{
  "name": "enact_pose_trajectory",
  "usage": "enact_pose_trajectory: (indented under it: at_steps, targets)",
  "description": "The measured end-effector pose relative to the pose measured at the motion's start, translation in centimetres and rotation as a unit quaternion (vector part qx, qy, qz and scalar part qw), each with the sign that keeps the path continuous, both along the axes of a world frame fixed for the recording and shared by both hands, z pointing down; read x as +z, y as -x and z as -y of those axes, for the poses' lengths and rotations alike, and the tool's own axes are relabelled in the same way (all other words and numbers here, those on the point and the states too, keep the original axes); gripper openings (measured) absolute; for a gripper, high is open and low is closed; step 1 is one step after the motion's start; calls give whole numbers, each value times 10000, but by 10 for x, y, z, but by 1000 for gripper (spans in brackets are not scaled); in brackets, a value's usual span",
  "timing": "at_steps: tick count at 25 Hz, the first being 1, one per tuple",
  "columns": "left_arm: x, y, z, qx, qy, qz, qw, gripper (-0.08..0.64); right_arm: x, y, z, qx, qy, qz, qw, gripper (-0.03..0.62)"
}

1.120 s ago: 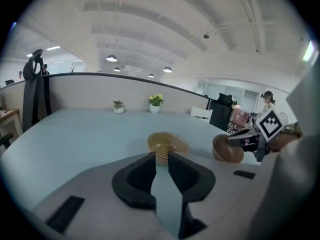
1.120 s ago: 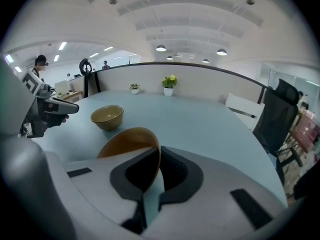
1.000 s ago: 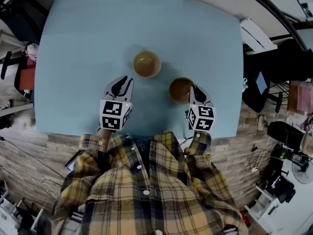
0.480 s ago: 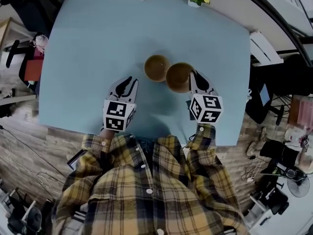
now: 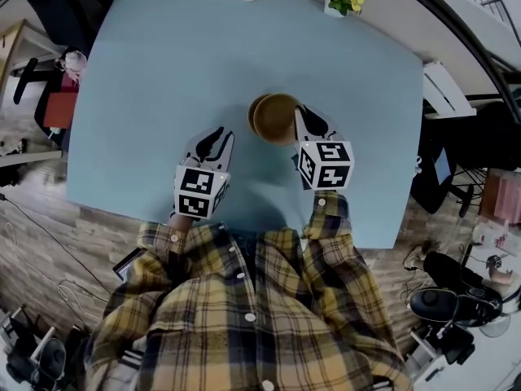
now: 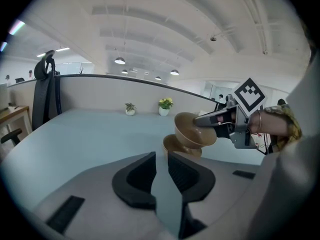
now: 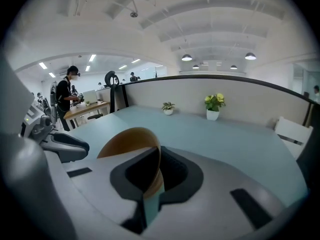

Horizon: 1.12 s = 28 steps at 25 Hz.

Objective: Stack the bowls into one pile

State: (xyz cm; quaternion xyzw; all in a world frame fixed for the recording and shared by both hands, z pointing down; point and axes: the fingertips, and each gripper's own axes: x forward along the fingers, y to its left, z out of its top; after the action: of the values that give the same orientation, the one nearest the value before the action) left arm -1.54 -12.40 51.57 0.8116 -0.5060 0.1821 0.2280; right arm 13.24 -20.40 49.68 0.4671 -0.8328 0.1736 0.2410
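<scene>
- Now, the right gripper [image 7: 159,170] has its jaws pinched shut on the rim of a brown bowl [image 7: 125,139]. The thin wall is clamped between the pads, and the rest of the bowl sticks out to their left.
- The left gripper [image 6: 161,170] has its jaws a little apart with nothing between them. It hangs over the near side of the table, clear of both bowls.
- The brown bowl is in the air, above and partly over the second bowl [image 6: 172,146], which sits on the light blue table [image 5: 163,72].
- From the head view the two bowls overlap, but it is hard to judge whether one is truly centred over the other.
- Risk: a grip on one edge lets the brown bowl tilt. Released at a slant, it could land on the lower rim, rock and slide off onto the table.
- Risk: if lowered off-centre, its foot could strike the second bowl's rim and push that bowl across the smooth surface, since nothing steadies it.
- Risk: the jaw inside the brown bowl could catch as it pulls away and drag the bowl back out.
</scene>
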Motion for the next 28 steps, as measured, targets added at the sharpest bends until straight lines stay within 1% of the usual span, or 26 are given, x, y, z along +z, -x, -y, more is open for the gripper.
enact_pose_trajectory:
  at_steps: [3,10,16,21,28]
  targets:
    - [0,2,1,2,14,-4,10000,63,8,6,4,-45,114,-47,9999,15]
    - [3,3,2,1,46,-14,10000,63,33,4,8,-42,476,-199,9987,15]
    - [4,3,3,-10,79,-19,10000,63,43,4,12,-16,706,-173,9974,15]
    - [6,0,2,-29,88,-21,10000,63,49,8,10,-205,716,-338,9966,15]
    - [8,-1,1,2,105,-21,9999,63,52,17,7,-442,528,-516,9963,17]
